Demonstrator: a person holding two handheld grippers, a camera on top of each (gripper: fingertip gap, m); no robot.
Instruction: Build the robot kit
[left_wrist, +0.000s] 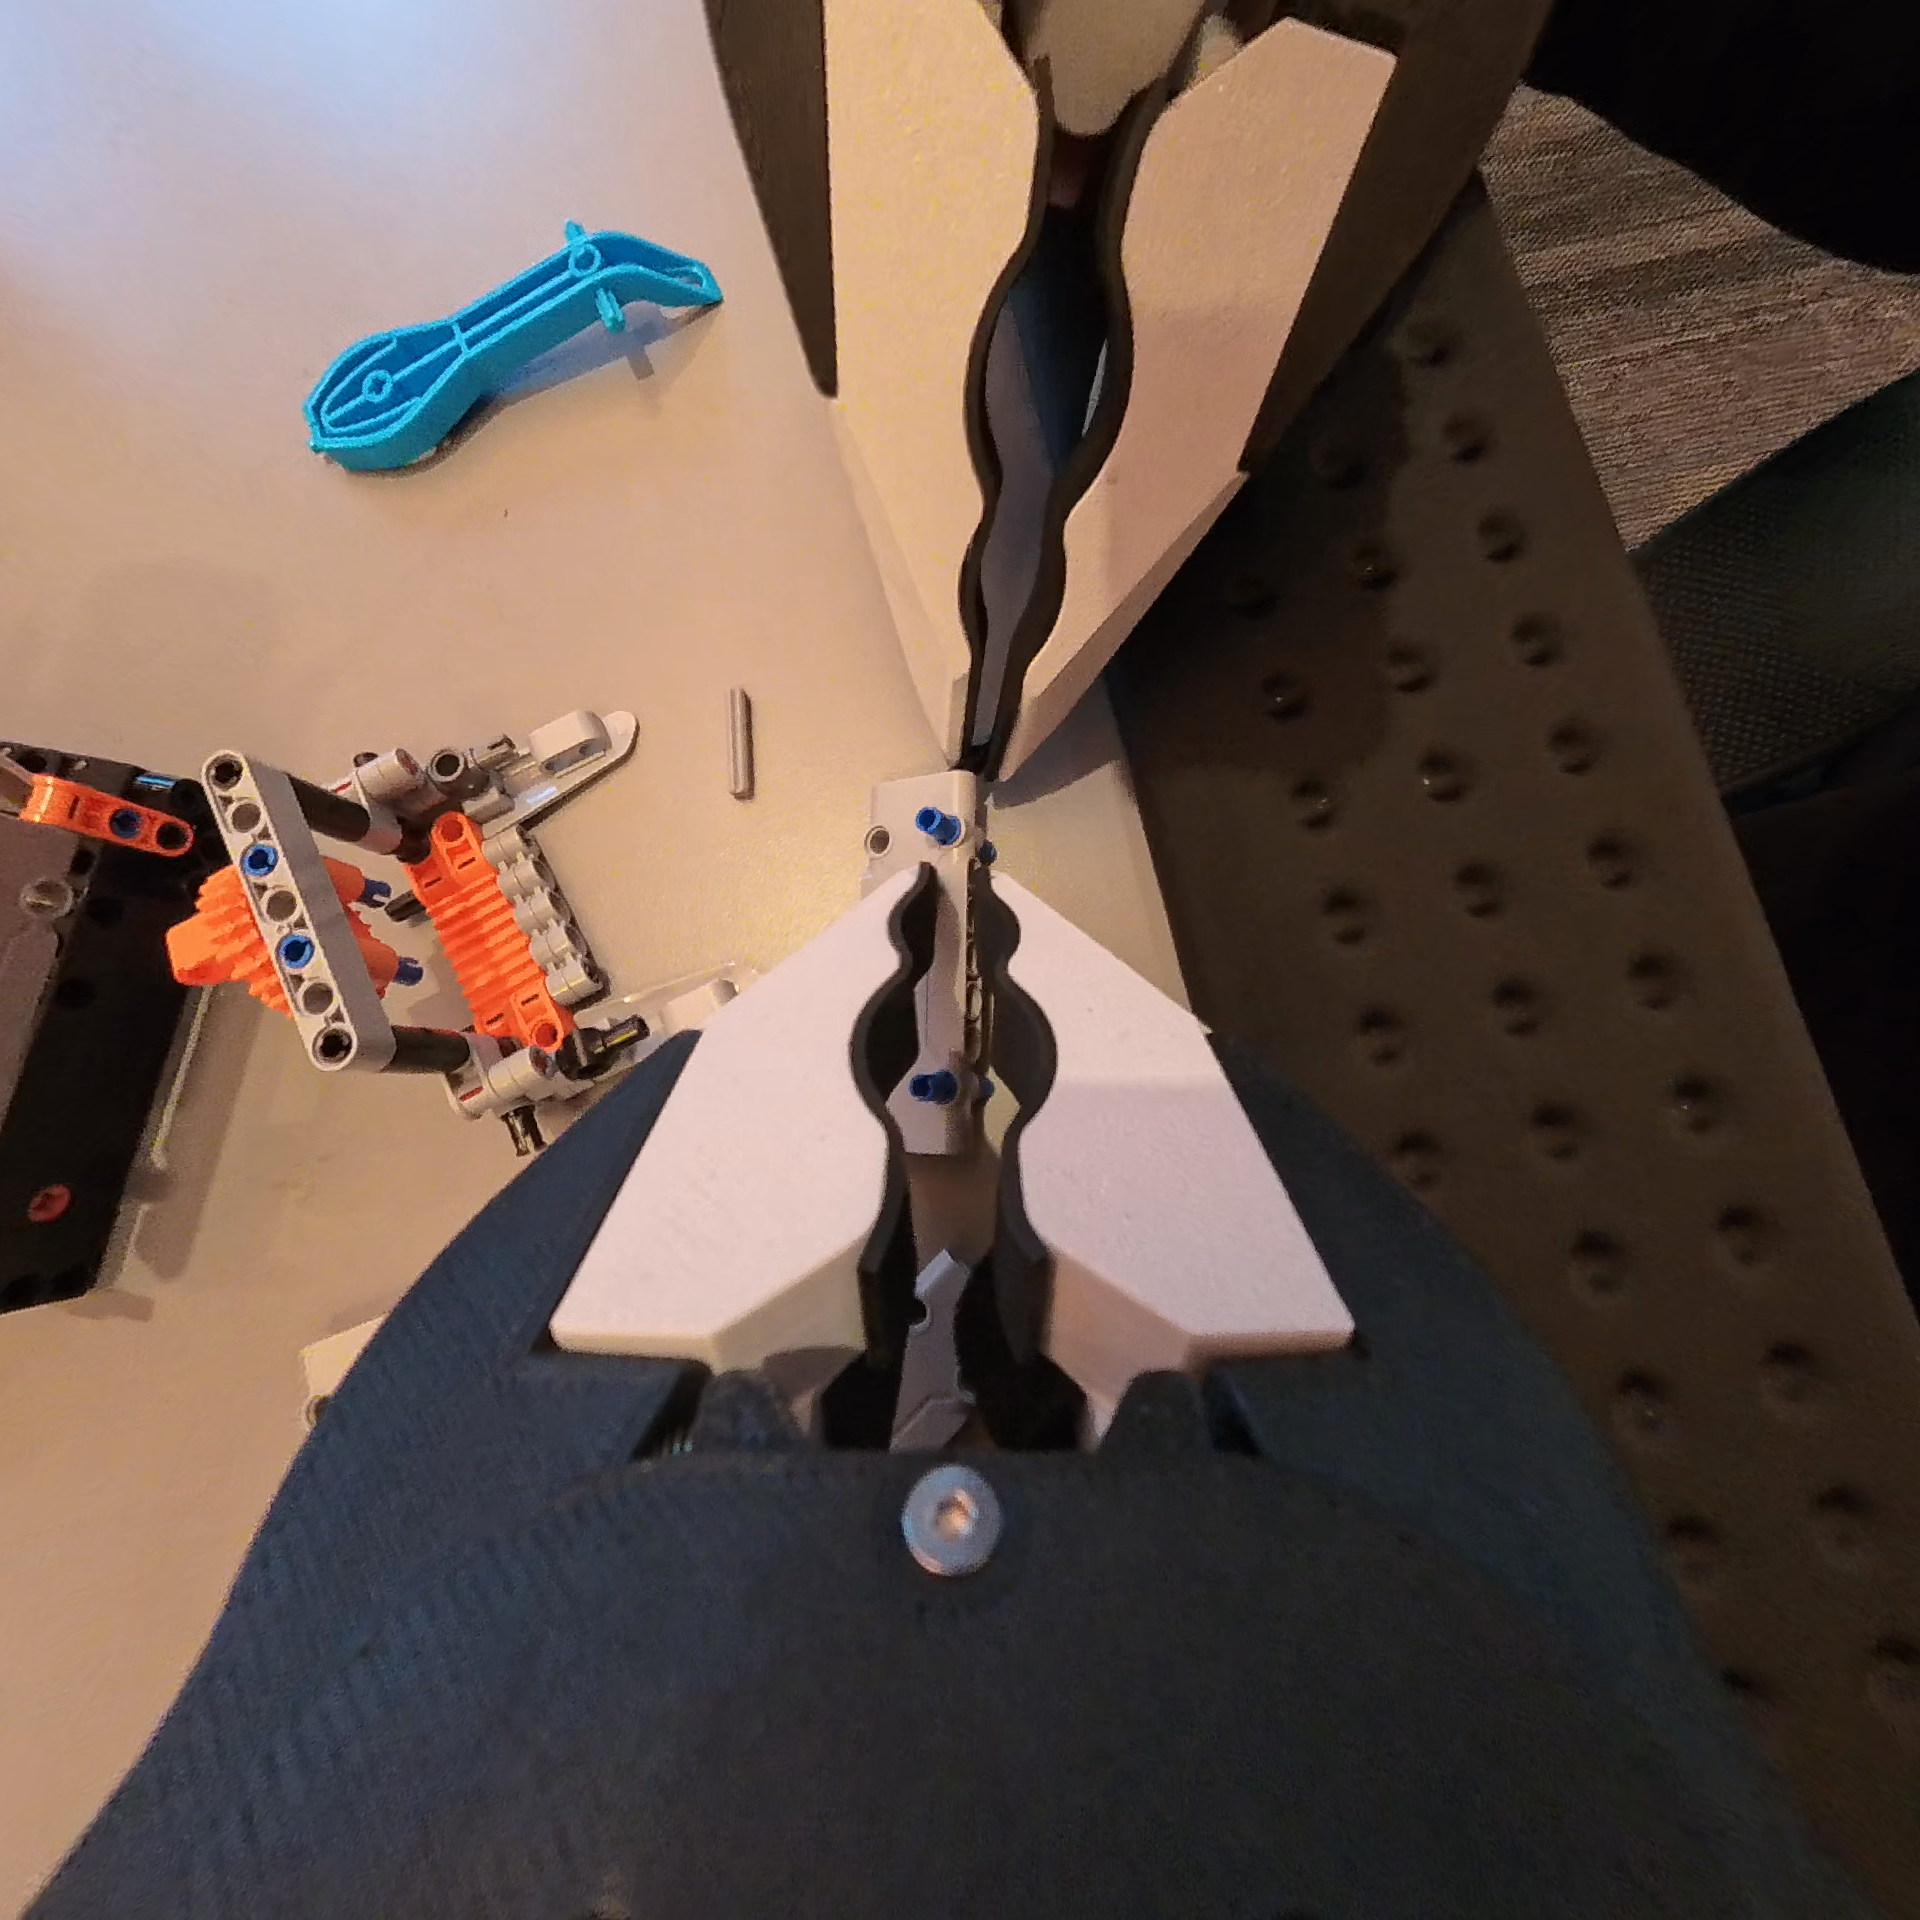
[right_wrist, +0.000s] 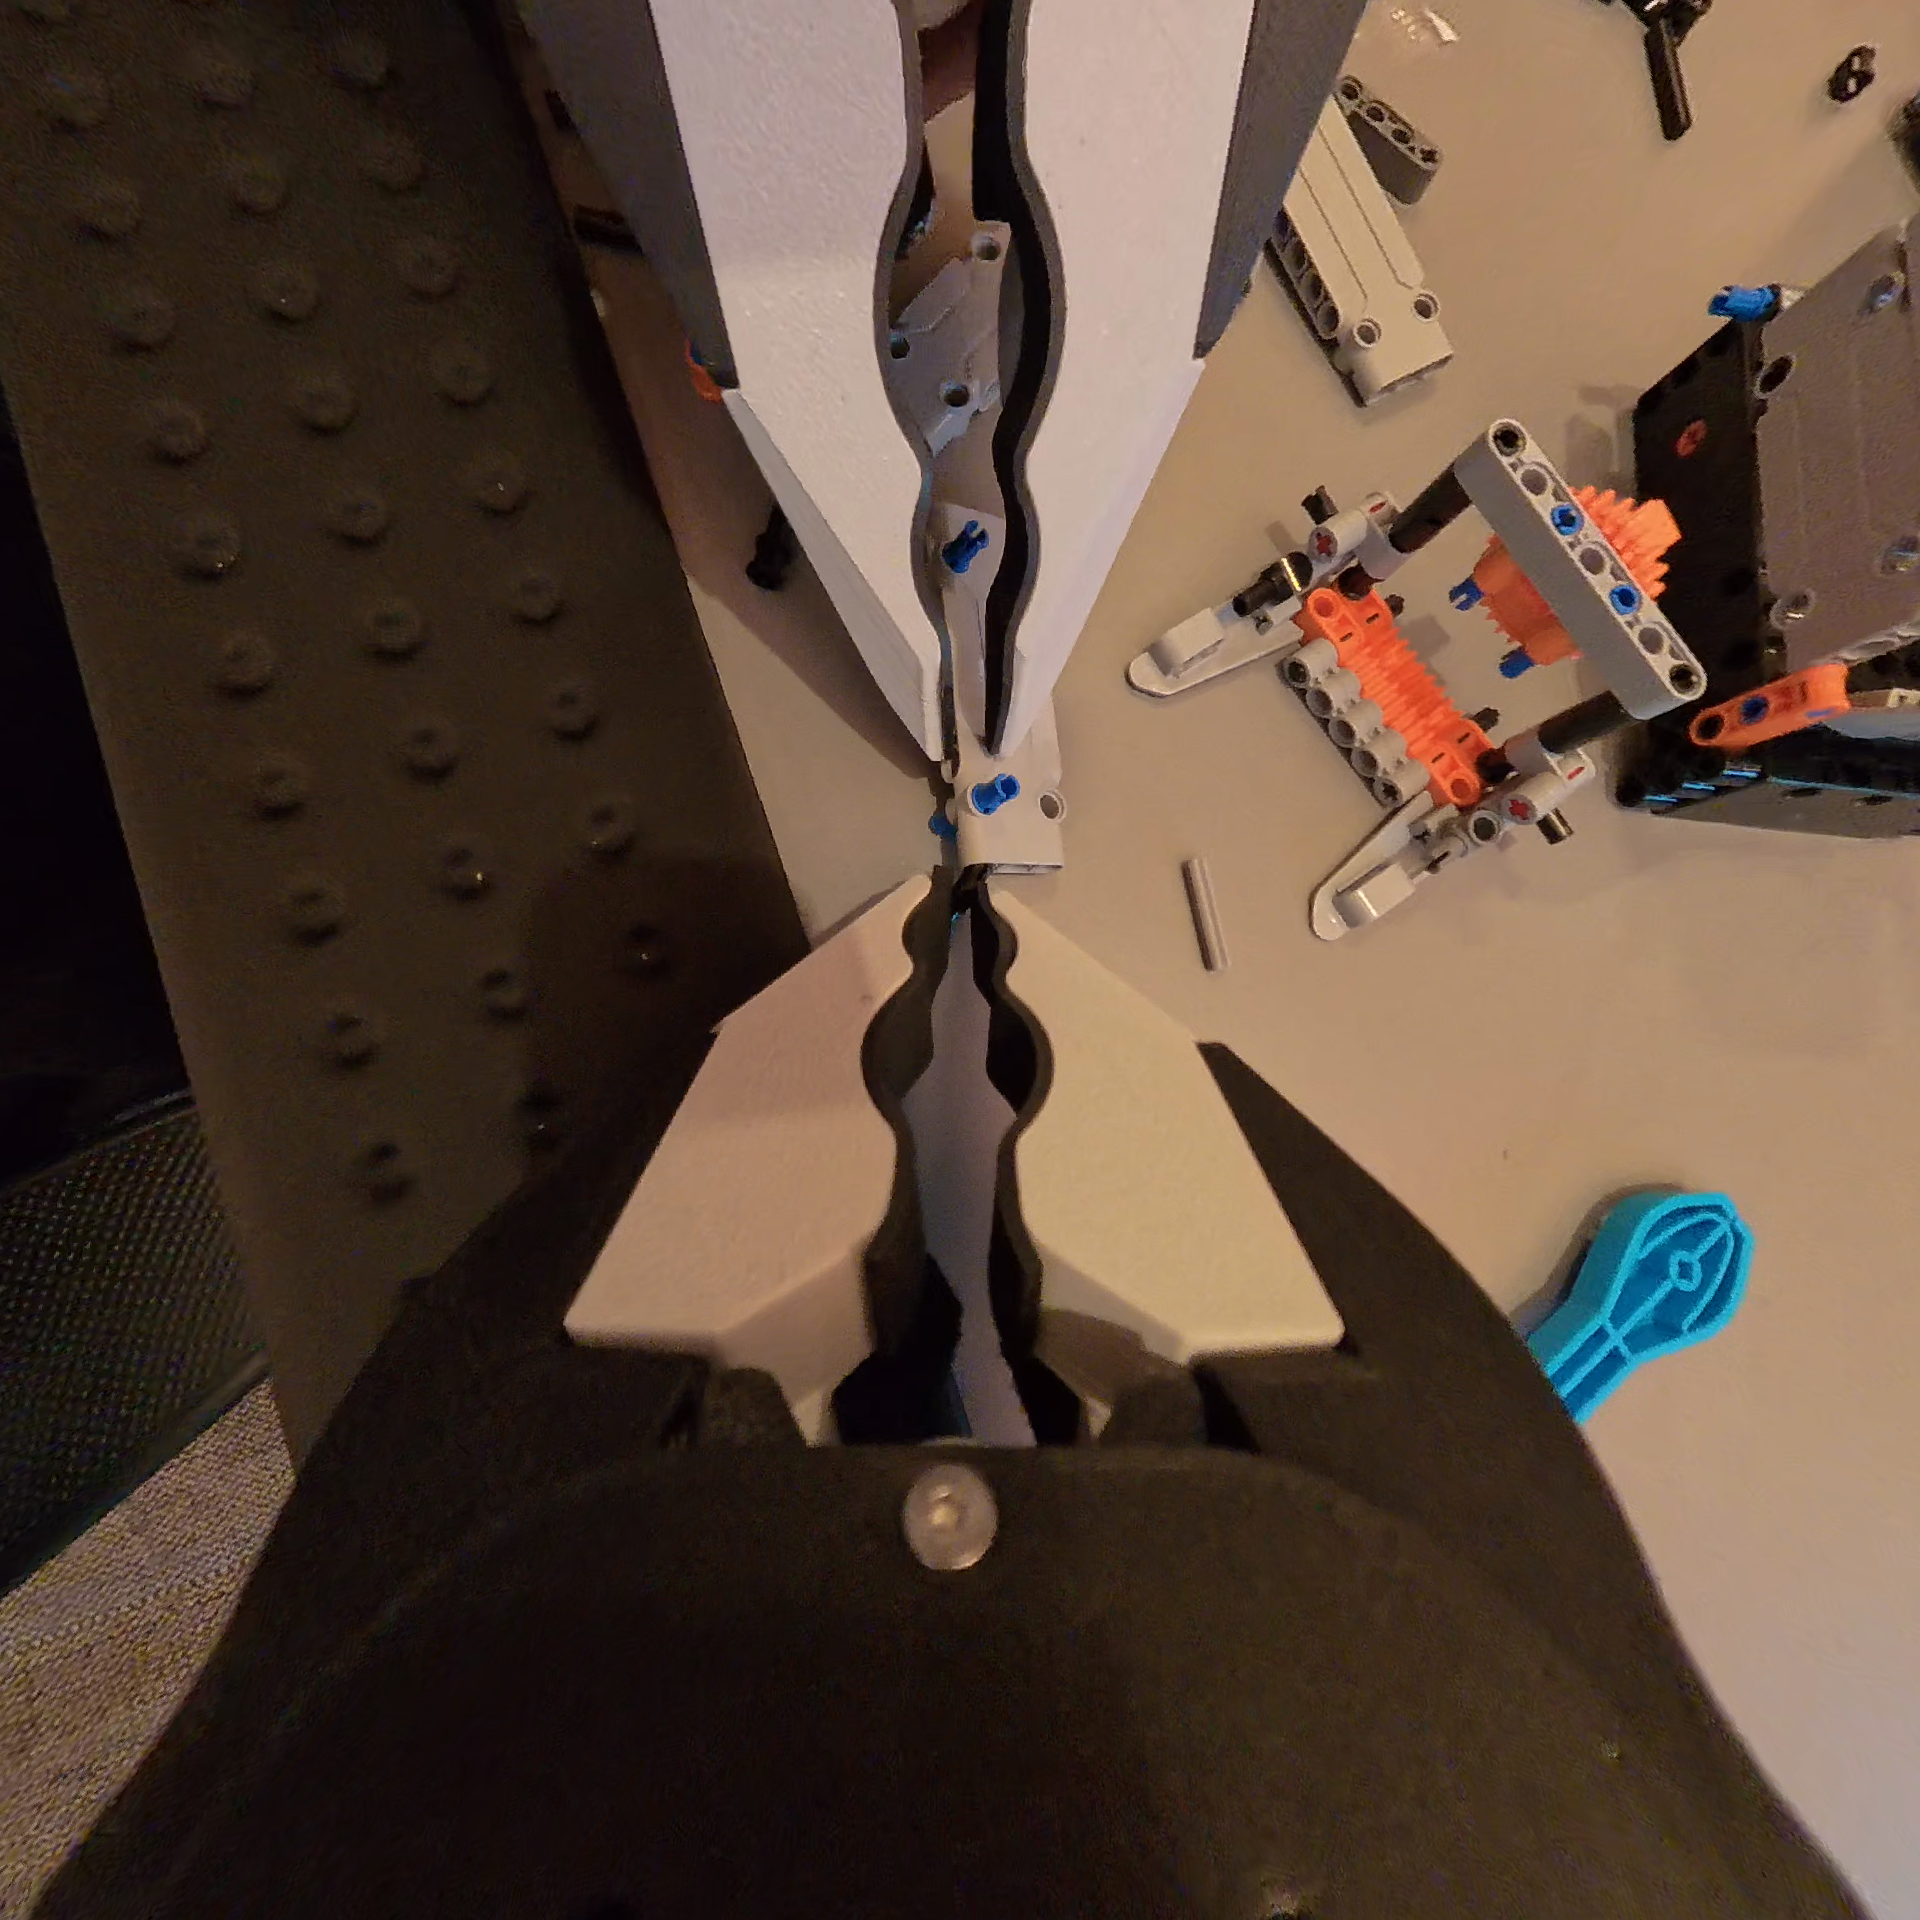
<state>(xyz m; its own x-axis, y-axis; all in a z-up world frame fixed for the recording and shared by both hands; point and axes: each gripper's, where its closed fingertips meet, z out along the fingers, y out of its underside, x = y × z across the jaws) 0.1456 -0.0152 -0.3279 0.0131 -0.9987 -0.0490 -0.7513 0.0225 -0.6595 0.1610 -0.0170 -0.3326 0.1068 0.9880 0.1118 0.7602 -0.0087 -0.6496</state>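
The left gripper (left_wrist: 954, 904) is clamped on a light grey panel piece (left_wrist: 940, 997) studded with blue pins (left_wrist: 935, 1087), its two white fingers (left_wrist: 790, 1101) closed narrow so that the wavy black pads press both faces of the piece. The panel juts out past the fingertips, its far end with a blue pin and a round hole showing in the open. Facing it tip to tip, the right gripper (left_wrist: 982, 753) comes in from the far side of the left wrist view, its fingers drawn almost together; its tips meet the far end of the panel, and something thin and dark sits between them, too small to tell. In the right wrist view the right gripper (right_wrist: 961, 899) shows the same narrow closure just beside the grey panel piece (right_wrist: 1008, 816), which the left gripper (right_wrist: 966, 743) holds from the far side. Both grippers hang over the near edge of a pale table (left_wrist: 312, 582), beside a dark studded chair back (left_wrist: 1507, 935). On the table to the left lie a short grey axle (left_wrist: 740, 743), a grey and orange brick assembly (left_wrist: 416, 914) with black rods, a black and grey block (left_wrist: 62, 1039) touching it, and farther off a turquoise brick separator tool (left_wrist: 488, 348). A long grey beam (right_wrist: 1351, 249) lies at the far right in the right wrist view.
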